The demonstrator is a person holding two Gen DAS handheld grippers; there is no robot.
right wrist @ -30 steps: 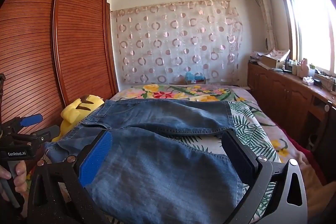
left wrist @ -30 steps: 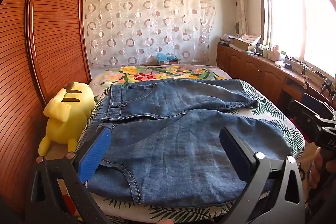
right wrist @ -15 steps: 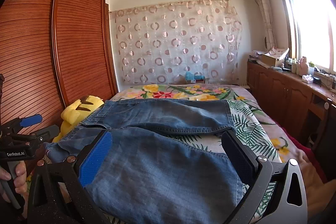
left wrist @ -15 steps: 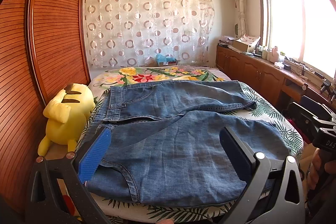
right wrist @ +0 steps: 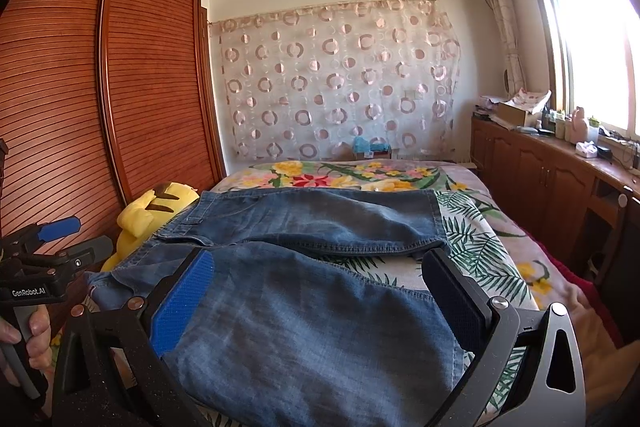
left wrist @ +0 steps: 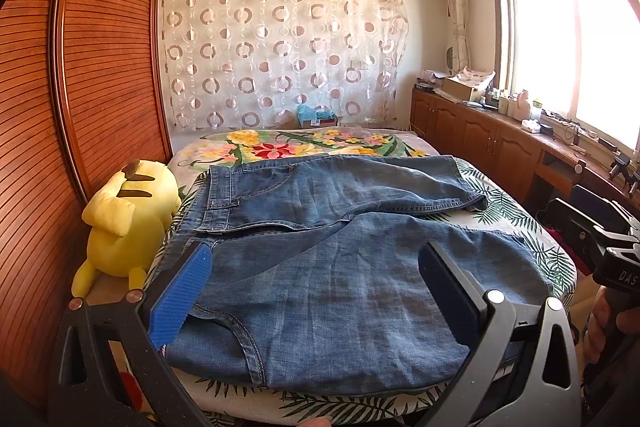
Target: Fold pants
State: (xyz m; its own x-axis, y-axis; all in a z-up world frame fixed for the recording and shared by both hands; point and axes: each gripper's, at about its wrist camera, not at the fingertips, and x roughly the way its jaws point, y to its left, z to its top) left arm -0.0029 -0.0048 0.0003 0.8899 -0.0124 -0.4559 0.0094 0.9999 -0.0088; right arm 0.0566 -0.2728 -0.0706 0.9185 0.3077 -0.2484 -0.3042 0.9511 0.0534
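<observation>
Blue denim pants [left wrist: 320, 259] lie spread flat on the bed, waistband to the left by the plush toy, both legs running right. In the right wrist view the pants [right wrist: 312, 291] fill the foreground. My left gripper [left wrist: 316, 291] hovers open over the near leg by the waist end, nothing between its fingers. My right gripper [right wrist: 320, 299] is open above the near leg toward the hem end, holding nothing. The left gripper [right wrist: 60, 243] also shows at the left edge of the right wrist view, with a hand [right wrist: 28, 343] on its handle.
A yellow plush toy [left wrist: 124, 223] sits at the bed's left edge against the wooden slatted wardrobe [left wrist: 88, 67]. The floral bedsheet [left wrist: 312, 143] stretches beyond the pants. A wooden cabinet [left wrist: 492, 147] with clutter runs under the window on the right.
Both grippers have lifted or tilted slightly, so the pants sit a little lower in both views. The pants have not moved and both grippers stay open.
</observation>
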